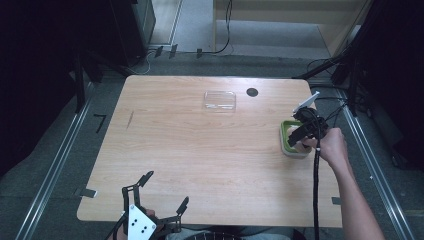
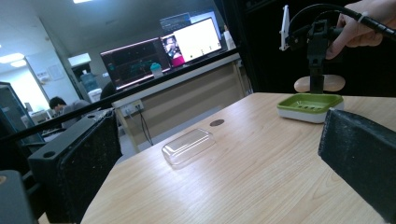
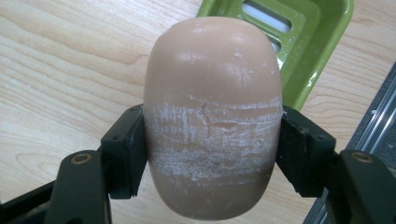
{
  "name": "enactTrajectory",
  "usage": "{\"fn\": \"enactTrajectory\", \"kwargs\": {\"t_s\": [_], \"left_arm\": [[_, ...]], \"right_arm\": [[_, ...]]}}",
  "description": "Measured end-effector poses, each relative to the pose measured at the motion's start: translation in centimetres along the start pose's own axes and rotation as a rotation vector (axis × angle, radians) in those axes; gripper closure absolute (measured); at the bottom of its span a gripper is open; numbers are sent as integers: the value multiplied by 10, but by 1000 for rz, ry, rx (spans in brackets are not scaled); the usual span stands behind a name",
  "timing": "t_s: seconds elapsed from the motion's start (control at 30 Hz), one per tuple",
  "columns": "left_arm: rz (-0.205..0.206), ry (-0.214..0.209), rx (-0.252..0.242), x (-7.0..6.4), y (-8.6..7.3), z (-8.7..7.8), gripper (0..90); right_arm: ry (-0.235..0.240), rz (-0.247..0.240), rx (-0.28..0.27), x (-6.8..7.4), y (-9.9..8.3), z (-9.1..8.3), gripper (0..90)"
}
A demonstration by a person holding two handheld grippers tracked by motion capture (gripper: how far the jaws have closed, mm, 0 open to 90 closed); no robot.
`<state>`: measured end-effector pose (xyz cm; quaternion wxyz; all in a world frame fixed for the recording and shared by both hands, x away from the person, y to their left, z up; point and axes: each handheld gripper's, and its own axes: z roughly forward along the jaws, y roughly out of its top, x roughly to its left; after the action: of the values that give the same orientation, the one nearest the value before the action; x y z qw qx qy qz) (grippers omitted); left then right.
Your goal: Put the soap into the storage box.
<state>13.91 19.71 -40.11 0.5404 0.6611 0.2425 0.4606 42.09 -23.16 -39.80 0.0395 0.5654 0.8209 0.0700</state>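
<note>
Right gripper [image 3: 212, 144] clenched on tan soap bar [image 3: 212, 116], held above green soap dish [image 2: 310, 106] near table's right edge. Left gripper [image 1: 161, 192] spread wide, empty. Clear lid [image 1: 220, 100], probably the dish's, lies well apart.

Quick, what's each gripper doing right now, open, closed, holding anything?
Left gripper: open, holding nothing, at the table's near edge.
Right gripper: closed on the bar of soap, held above the green soap dish.

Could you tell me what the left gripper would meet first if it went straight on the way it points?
Probably the clear lid lying on the table, though depth is hard to judge.
</note>
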Motion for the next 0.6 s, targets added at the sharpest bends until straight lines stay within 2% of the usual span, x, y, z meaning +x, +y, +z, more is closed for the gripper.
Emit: {"fn": "enactTrajectory", "kwargs": {"t_s": [0.5, 0.6], "left_arm": [[0, 1, 0, 0, 0, 0, 0], [-1, 0, -1, 0, 0, 0, 0]], "right_arm": [[8, 83, -42, -13, 7, 6, 333], [10, 88, -49, -14, 8, 8, 333]]}}
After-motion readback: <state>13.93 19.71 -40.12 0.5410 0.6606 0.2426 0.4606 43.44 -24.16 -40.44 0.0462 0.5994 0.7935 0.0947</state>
